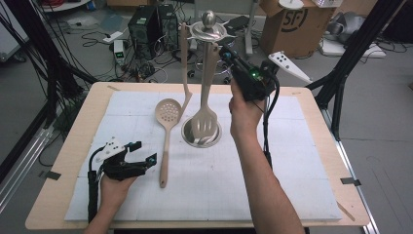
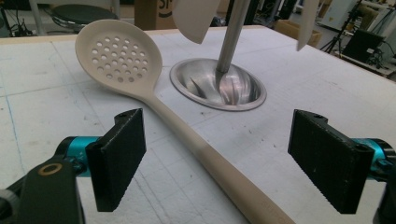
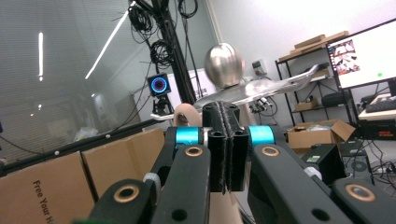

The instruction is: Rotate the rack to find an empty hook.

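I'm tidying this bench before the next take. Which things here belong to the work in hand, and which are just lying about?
In the job:
- metal utensil stand
- slotted turner hanging on it, right tool closed at its top
- skimmer spoon lying on the mat, before the open left tool
- hanging ladle

Lying about:
- cardboard box
- cables on the floor

Glossy metal stand (image 1: 201, 132); seemingly matt plastic skimmer (image 1: 167, 122)
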Demonstrator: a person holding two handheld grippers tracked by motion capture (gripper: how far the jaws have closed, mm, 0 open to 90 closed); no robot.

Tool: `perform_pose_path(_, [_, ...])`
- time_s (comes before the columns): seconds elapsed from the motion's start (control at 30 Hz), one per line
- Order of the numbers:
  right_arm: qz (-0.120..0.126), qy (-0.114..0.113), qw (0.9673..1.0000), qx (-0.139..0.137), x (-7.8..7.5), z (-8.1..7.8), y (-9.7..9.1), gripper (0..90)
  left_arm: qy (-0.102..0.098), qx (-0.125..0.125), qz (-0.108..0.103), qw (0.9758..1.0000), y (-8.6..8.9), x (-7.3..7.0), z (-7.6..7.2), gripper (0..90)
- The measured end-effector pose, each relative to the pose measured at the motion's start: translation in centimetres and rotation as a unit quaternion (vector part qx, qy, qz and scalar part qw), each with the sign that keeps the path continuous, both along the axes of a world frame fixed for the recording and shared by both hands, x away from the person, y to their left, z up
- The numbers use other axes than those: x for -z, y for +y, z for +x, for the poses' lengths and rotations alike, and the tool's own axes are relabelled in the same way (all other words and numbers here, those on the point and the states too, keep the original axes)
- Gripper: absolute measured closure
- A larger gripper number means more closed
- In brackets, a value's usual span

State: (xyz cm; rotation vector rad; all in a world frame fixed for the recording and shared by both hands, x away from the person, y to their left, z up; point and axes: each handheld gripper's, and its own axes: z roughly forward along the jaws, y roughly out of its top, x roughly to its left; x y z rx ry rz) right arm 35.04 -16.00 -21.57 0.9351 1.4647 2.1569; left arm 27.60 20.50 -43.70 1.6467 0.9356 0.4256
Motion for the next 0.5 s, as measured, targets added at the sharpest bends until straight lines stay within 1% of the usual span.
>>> perform_pose_path(0.07, [0.000, -0.005, 1.0000, -0.002, 0.0, -0.1, 0.4, 90.0, -0.001, 0.001, 0.002, 1.0000, 0.0, 0.0, 0.0, 19.6])
perform_pose_path(0.27, [-0.006, -0.005, 0.9998, -0.016, -0.1, -0.1, 1.4, 90.0, 0.000, 0.000, 0.000, 1.0000, 0.0, 0.0, 0.0, 19.6])
perform_pose_path(0.3, [-0.008, -0.006, 0.9998, -0.015, -0.2, -0.1, 1.7, 90.0, -0.001, 0.000, -0.003, 1.0000, 0.0, 0.0, 0.0, 19.6])
perform_pose_path(0.33, [-0.010, -0.006, 0.9998, -0.017, -0.2, -0.1, 1.8, 90.0, -0.003, -0.001, -0.001, 1.0000, 0.0, 0.0, 0.0, 19.6])
perform_pose_path(0.5, [-0.007, 0.000, 0.9998, -0.020, -0.2, 0.0, 2.3, 90.0, -0.002, 0.001, -0.003, 1.0000, 0.1, 0.0, 0.0, 19.6])
